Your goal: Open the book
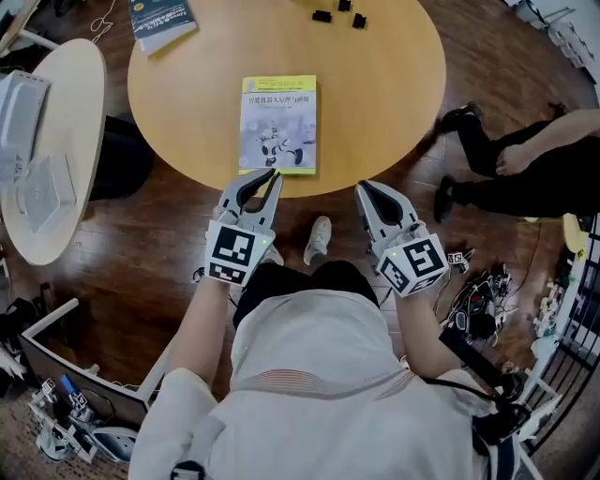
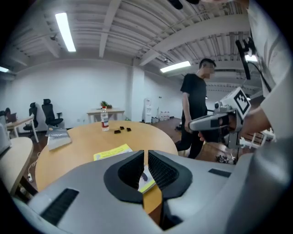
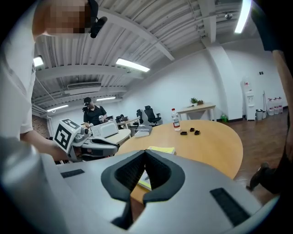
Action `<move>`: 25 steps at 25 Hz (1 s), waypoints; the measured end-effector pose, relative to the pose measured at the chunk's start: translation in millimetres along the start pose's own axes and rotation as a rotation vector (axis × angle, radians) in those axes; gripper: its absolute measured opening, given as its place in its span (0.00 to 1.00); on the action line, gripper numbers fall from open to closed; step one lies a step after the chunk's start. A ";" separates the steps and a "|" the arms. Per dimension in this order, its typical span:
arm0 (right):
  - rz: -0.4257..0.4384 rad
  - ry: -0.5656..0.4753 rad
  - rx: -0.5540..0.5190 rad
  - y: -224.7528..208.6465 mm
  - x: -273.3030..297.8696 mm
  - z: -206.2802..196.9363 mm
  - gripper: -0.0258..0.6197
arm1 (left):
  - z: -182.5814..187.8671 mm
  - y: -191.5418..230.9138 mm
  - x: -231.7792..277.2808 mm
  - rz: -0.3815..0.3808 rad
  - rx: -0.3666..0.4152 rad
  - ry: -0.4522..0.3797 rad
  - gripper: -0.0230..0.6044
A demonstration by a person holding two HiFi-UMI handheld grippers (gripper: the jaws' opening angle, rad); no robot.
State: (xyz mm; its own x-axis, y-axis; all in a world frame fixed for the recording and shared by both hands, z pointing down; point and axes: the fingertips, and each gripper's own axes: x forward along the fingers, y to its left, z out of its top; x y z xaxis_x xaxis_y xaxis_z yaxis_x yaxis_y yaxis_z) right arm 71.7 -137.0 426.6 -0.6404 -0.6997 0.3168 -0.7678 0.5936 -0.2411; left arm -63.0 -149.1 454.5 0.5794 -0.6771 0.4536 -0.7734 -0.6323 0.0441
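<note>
Left gripper view shows the left gripper [image 2: 146, 153] with its jaws drawn together, only a hairline slit at the tips and nothing held. The right gripper [image 3: 144, 151] likewise has its jaws closed on nothing. In the head view the left gripper's tip sits at the near edge of the book [image 1: 278, 122]; whether it touches cannot be told. The right gripper's tip hangs at the table's rim, lower right of the book and apart from it.

The book lies closed and flat, cover up, at the centre of the frame, close to the near rim of the round table [image 1: 375, 94]. So the step in hand looks like the approach, with opening not yet begun. The next move probably calls for a thin tip slid under the cover's free edge and swung up and over, while the other gripper steadies the book against sliding on the smooth wood. Which long edge is the spine I cannot tell.

The cover carries a yellow band across the top, a title in Chinese characters too small to read surely, and a drawn figure below. Each gripper's cube bears only black-and-white squares. A second book [image 1: 161, 21] lies at the table's upper left, its print unreadable.
</note>
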 end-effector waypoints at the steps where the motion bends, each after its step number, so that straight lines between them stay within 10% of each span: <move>1: -0.008 0.008 0.007 -0.9 -0.8 -4.5 0.04 | -6.9 -3.3 8.0 -0.015 0.029 0.026 0.08; 25: -0.092 0.120 0.150 -46.5 -9.1 -98.2 0.04 | -118.1 -55.7 138.4 -0.096 0.489 0.378 0.23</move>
State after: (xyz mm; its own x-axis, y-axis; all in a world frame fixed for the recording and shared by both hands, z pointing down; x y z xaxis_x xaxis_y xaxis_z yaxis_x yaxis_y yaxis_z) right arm 115.1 -119.2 525.0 -0.5676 -0.6906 0.4483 -0.8229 0.4573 -0.3373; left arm 29.9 -163.2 620.0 0.4403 -0.4853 0.7554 -0.4633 -0.8435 -0.2718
